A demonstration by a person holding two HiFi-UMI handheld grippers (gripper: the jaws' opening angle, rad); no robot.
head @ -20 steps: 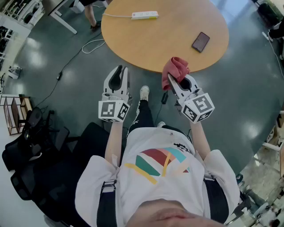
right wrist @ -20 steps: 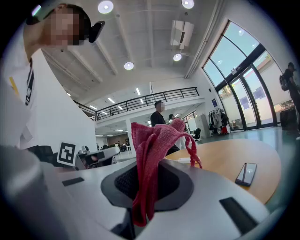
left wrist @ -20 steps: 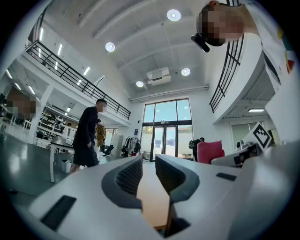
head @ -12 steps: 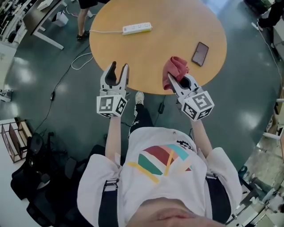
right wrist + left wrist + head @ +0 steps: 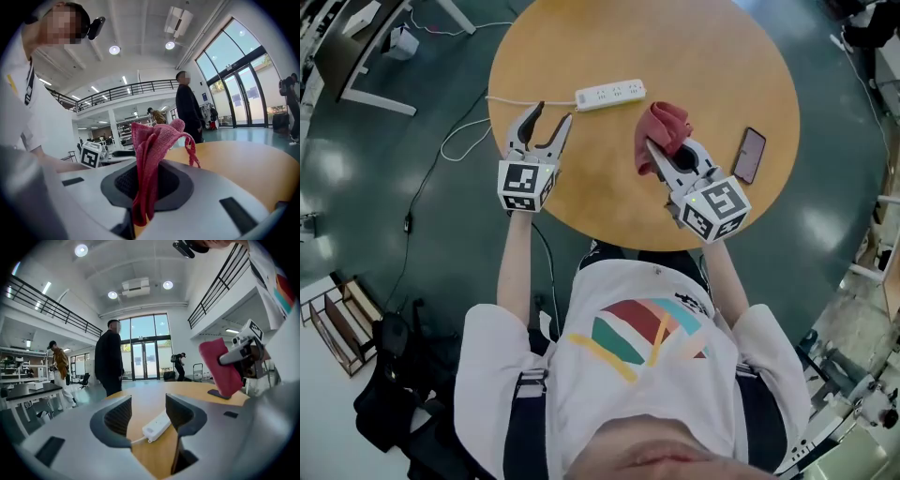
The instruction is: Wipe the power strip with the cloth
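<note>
1. The right gripper (image 5: pixel 666 155) hovers over the round wooden table (image 5: pixel 609 202), its jaws closed on a red cloth (image 5: pixel 664 125) that bunches up above them.
2. The left gripper (image 5: pixel 551 117) sits at the table's left edge, jaws wide apart with nothing held.
3. The white power strip (image 5: pixel 610 94) lies flat on the table just beyond the left gripper's tips, untouched, its cord trailing off the left edge.
4. A dark phone (image 5: pixel 750 155) lies near the right rim.

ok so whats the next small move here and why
Probably ease the open left claw forward to pin the power strip, which lies untouched just ahead of it; the right claw already grips the cloth nearby, ready to wipe.
</note>
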